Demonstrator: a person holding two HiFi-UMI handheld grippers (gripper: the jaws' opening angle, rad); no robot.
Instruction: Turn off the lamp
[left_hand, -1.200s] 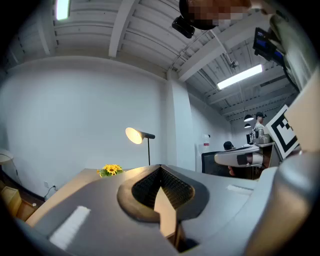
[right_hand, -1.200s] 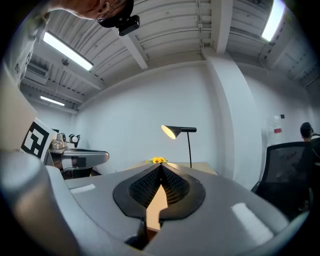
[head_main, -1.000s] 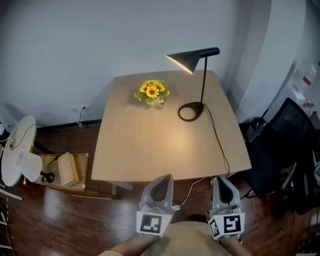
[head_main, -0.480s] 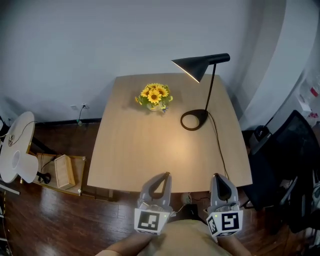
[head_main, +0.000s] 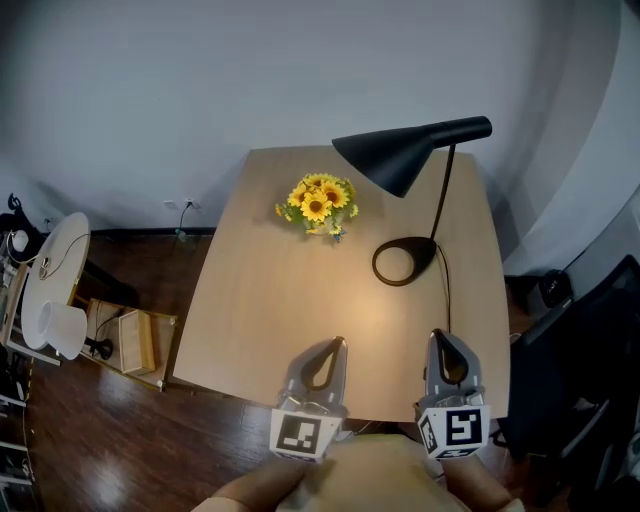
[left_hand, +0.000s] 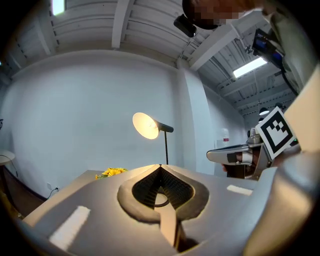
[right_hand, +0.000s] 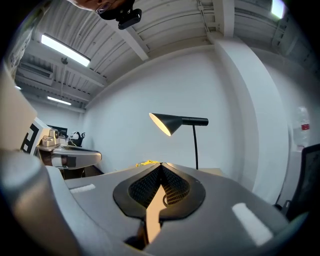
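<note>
Lamplight pools warm on the wooden table (head_main: 265, 300) in the head view. The black lamp (head_main: 400, 160) stands on the table's right side toward the back, with its ring base flat on the top and its cone shade reaching out to the left. Its cord (head_main: 446, 300) runs from the base toward the near edge. A small bunch of sunflowers (head_main: 320, 203) sits left of the base and a little farther back, clear of it. The left gripper (head_main: 333, 345) and the right gripper (head_main: 441, 338) hang side by side over the near edge, both pointing at the back wall and well apart from the lamp.

In the left gripper view the two jaws meet at their tips — pressed together with nothing between them. Beyond them the shade glows bright, the flowers show low at the left, and the right gripper juts in from the right.

In the right gripper view its jaws are likewise closed tip to tip and empty. The lit shade sits just above them in the distance, on its thin stem.
</note>
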